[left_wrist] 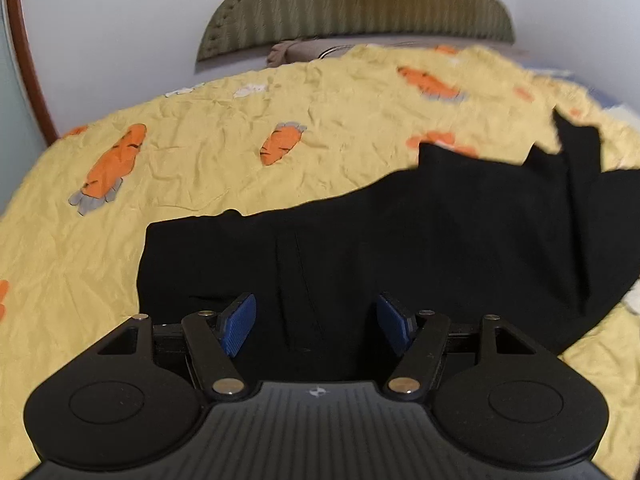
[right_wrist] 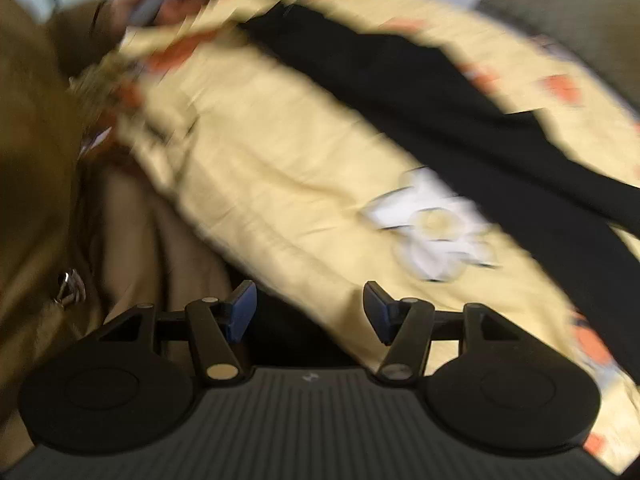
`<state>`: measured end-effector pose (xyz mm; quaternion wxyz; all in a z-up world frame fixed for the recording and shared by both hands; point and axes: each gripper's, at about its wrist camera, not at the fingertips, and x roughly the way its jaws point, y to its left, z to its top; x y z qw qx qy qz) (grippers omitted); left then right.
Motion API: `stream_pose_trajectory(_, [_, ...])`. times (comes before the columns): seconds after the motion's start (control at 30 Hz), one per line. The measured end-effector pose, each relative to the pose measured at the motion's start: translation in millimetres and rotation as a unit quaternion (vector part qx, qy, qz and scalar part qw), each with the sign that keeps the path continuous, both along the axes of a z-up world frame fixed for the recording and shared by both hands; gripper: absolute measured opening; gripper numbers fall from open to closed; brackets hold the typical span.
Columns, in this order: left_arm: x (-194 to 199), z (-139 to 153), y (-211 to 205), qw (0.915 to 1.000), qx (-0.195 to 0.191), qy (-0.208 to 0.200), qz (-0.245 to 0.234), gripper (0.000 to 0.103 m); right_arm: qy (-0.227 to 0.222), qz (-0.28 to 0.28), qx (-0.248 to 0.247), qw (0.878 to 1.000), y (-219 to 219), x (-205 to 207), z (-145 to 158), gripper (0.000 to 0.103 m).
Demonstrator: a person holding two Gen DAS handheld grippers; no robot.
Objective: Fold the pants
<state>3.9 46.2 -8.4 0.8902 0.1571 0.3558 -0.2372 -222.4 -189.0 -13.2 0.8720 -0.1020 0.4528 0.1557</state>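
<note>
Black pants (left_wrist: pixel 400 240) lie spread on a yellow bedspread (left_wrist: pixel 200 168) with orange carrot prints. In the left wrist view the waist end is near me and the legs run to the right. My left gripper (left_wrist: pixel 316 320) is open, its blue pads (left_wrist: pixel 238 326) wide apart just above the near edge of the pants, holding nothing. The right wrist view is blurred by motion. There the pants (right_wrist: pixel 460 112) cross the bed (right_wrist: pixel 280 168) diagonally at upper right. My right gripper (right_wrist: pixel 310 310) is open and empty, over the bed's edge, apart from the pants.
A green padded headboard (left_wrist: pixel 356 4) and a pillow (left_wrist: pixel 312 48) stand at the far end of the bed. A brown door frame (left_wrist: pixel 24 52) is at the far left. Brown cloth with a metal ring (right_wrist: pixel 70 280) fills the left of the right wrist view.
</note>
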Motion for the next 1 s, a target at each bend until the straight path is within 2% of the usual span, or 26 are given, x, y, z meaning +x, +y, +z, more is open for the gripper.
stream_pose_trajectory(0.03, [-5.4, 1.5, -11.5, 0.9998, 0.012, -0.016, -0.002, 0.067, -0.027, -0.033, 0.008, 0.999, -13.3, -3.2, 10.9, 0.061])
stream_pose_trajectory(0.07, [-10.8, 4.2, -22.3, 0.9994, 0.015, -0.03, -0.006, 0.066, -0.067, -0.082, 0.016, 0.994, -31.7, -3.7, 23.7, 0.075])
stream_pose_trajectory(0.13, [-26.0, 13.8, -47.5, 0.9982, 0.007, -0.052, -0.03, 0.067, -0.129, -0.177, 0.017, 0.976, -63.6, 1.7, 40.3, 0.09])
stream_pose_trajectory(0.17, [-34.3, 18.4, -63.3, 0.9969, 0.0, -0.061, -0.049, 0.067, -0.151, -0.225, 0.011, 0.962, -81.1, 9.9, 46.2, 0.089])
stream_pose_trajectory(0.23, [-47.3, 21.6, -95.0, 0.9936, -0.011, -0.072, -0.086, 0.085, -0.172, -0.322, 0.013, 0.931, -122.4, 31.9, 53.0, 0.088])
stream_pose_trajectory(0.3, [-59.2, 16.7, -125.4, 0.9889, -0.016, -0.078, -0.125, 0.085, -0.184, -0.395, 0.03, 0.9, -163.3, 53.5, 55.6, 0.083])
stream_pose_trajectory(0.37, [-73.2, 5.2, -154.0, 0.9828, -0.006, -0.078, -0.167, 0.085, -0.195, -0.457, 0.058, 0.866, -206.6, 77.2, 57.3, 0.074])
stream_pose_trajectory(0.47, [-89.4, -14.0, -175.4, 0.9747, 0.01, -0.077, -0.209, 0.085, -0.189, -0.514, 0.068, 0.834, -256.7, 121.6, 54.9, 0.063])
stream_pose_trajectory(0.53, [-92.5, -25.0, -178.3, 0.9724, 0.01, -0.059, -0.226, 0.085, -0.177, -0.534, 0.043, 0.826, -277.6, 155.5, 49.8, 0.055])
stream_pose_trajectory(0.67, [-91.8, -40.3, -174.7, 0.9738, -0.011, -0.013, -0.227, 0.085, -0.133, -0.564, -0.012, 0.815, -323.6, 224.5, 26.6, 0.05])
stream_pose_trajectory(0.77, [-86.2, -38.3, -167.0, 0.9738, -0.044, 0.017, -0.222, 0.085, -0.106, -0.58, -0.003, 0.808, -357.9, 259.3, 7.3, 0.05])
stream_pose_trajectory(0.87, [-76.2, -38.7, -161.5, 0.9732, -0.074, 0.048, -0.212, 0.085, -0.087, -0.576, -0.011, 0.813, -378.8, 284.1, -10.3, 0.05])
stream_pose_trajectory(1.0, [-72.4, -39.9, -162.9, 0.9727, -0.077, 0.049, -0.213, 0.085, -0.052, -0.557, -0.018, 0.829, -399.6, 308.3, -25.2, 0.049])
